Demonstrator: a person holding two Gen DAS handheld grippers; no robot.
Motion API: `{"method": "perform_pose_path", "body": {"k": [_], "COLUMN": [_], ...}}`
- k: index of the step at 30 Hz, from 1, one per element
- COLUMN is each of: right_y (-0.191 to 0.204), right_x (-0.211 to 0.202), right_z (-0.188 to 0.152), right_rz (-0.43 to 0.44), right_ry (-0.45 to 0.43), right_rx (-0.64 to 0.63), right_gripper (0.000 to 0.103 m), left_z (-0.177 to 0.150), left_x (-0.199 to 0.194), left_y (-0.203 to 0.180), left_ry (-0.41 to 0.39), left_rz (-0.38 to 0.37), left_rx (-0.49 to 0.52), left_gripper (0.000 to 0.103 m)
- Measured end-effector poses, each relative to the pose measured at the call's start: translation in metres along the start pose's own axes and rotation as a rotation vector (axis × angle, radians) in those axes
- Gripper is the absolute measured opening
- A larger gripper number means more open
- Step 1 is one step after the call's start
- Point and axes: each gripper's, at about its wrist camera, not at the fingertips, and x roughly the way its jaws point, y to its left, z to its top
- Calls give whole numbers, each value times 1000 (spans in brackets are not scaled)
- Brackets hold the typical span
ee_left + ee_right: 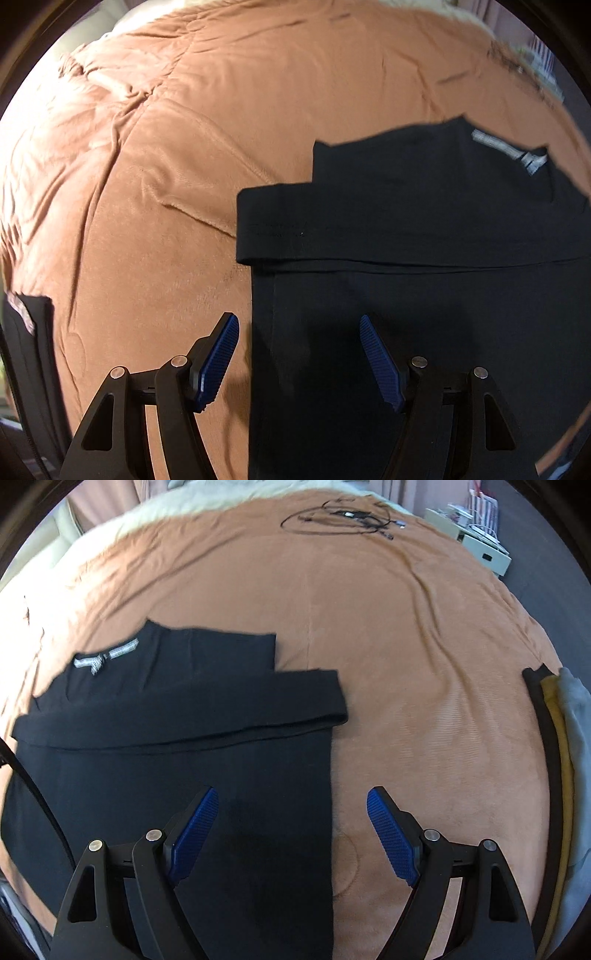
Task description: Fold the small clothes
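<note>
**Inspector:** Report the garment's position.

**Operator:** I see the black shirt (177,738) lying flat on the orange blanket (406,701). Its sides are folded in to a long narrow panel, and a sleeve lies across it as a band from edge to edge. The collar end, with a grey label (107,657), points away from me.

**Inspector:** Left gripper?

**Operator:** The left gripper (299,362) points down over the near part of the shirt, at its left edge. Its blue pads (218,362) stand well apart, one over bare blanket and the other over black cloth. Nothing is clamped between them. I cannot tell whether the tips touch the fabric.

**Inspector:** Right gripper?

**Operator:** The right gripper (291,834) straddles the shirt's right edge in the same manner. I see its fingers spread wide, one pad over cloth and one over blanket, gripping nothing.

**Inspector:** Other items?

**Operator:** A stack of folded clothes (554,757) in black, mustard and pale grey lies at the right rim of the right wrist view, well apart from the shirt. A tangle of black cable (343,517) lies at the far end of the blanket. Another dark garment (29,350) shows at the left rim of the left wrist view.
</note>
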Motion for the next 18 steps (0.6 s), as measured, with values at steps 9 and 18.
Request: {"method": "perform_pose_path", "body": {"k": [9, 18], "right_y": [9, 6], "right_x": [36, 68], "right_z": [34, 74], "right_rz": [-47, -66], "right_ry": [-2, -27], "right_rx": [7, 26], "right_gripper": [82, 82], "left_z": [44, 92], "left_x": [23, 39], "left_y": [4, 10], "left_ry": [-61, -108], "left_rz": [47, 77], "left_rx": [-13, -47], "left_gripper": [82, 82]}}
